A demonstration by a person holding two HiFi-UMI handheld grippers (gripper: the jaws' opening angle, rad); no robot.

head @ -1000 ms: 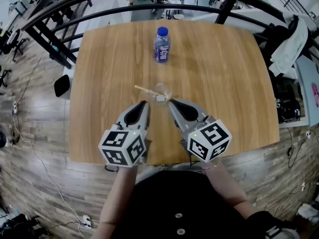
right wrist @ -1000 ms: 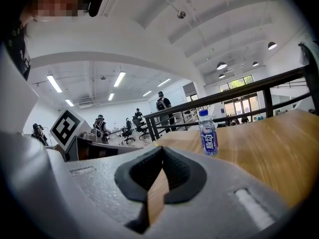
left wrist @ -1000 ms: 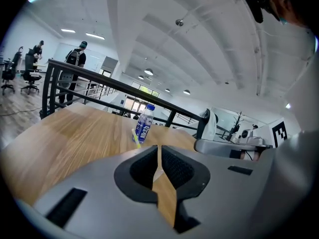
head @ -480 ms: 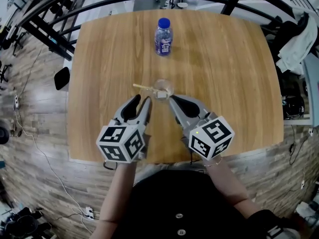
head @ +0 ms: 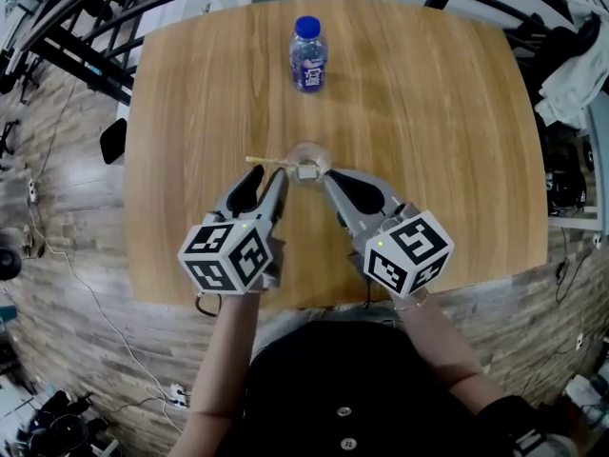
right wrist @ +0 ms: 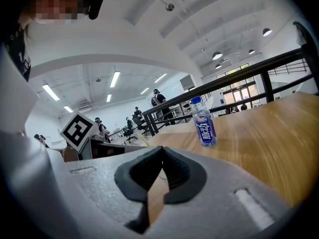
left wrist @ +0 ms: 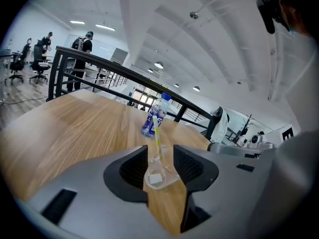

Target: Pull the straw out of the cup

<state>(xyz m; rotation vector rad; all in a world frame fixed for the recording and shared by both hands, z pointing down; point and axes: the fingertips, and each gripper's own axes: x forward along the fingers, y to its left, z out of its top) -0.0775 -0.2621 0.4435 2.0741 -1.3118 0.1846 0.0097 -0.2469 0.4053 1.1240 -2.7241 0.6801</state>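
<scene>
well, the pale yellow-striped straw (head: 266,161) sits in the small clear plastic cup (head: 308,164) near the middle of the wooden table (head: 428,112), leaning out toward nine o'clock. our left gripper (head: 268,179), at the cup's seven o'clock, has just been opening its jaws. they stand wide, framing cup and straw in the gap but pinching nothing; we judge it is lining up to take one of them. our right gripper (head: 330,175), at five o'clock, is closed tight and empty. a blue-capped plastic bottle (head: 307,55) stands at twelve o'clock, well apart, so we see nothing in the way.
</scene>
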